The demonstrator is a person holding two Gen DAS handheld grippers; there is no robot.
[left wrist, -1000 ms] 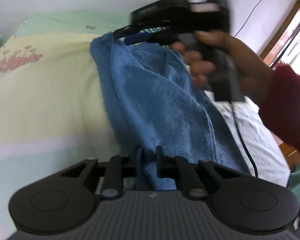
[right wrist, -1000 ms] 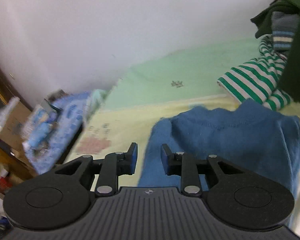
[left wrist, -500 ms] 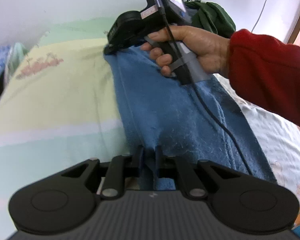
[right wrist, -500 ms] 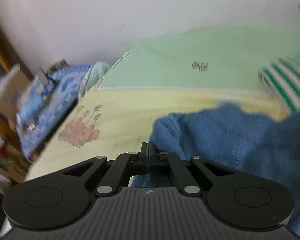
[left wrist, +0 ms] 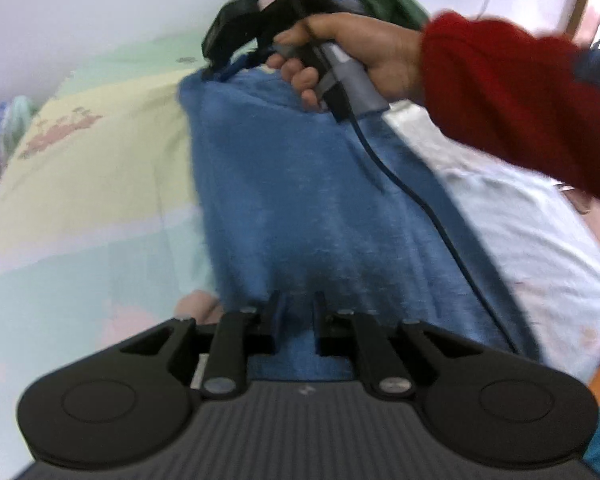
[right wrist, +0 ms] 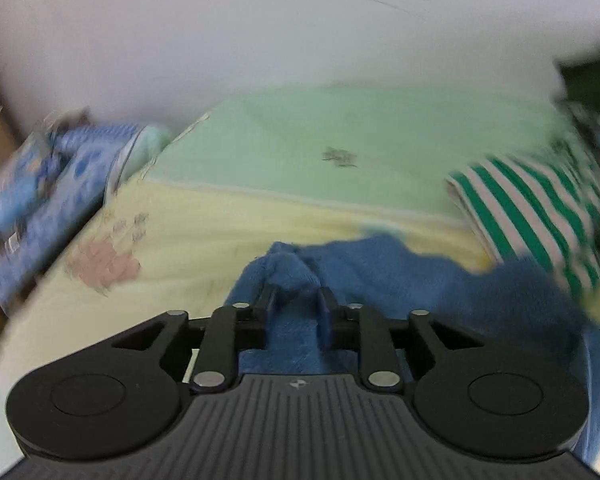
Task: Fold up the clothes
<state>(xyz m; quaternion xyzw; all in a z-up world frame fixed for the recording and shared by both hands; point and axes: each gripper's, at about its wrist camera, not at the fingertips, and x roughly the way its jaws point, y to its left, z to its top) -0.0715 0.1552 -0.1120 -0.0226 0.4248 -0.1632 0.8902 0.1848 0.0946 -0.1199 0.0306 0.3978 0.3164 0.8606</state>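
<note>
You're pinching the blue sweater [left wrist: 300, 200] with both: left gripper [left wrist: 296, 316] gripping its near hem narrowly, right gripper [right wrist: 296, 300] just reopening partway around a bunched fold, over the bed [right wrist: 204, 240].

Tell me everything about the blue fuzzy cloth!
The blue cloth looks like soft, fuzzy knit or terry. It lies lengthwise on the pastel bedsheet, bunched and wrinkled. The left gripper pinches its near end; the right gripper, whose jaws have just been opening, has a raised fold of the far end between its fingers. A black cable trails across it. A green striped garment lies beside it.
</note>
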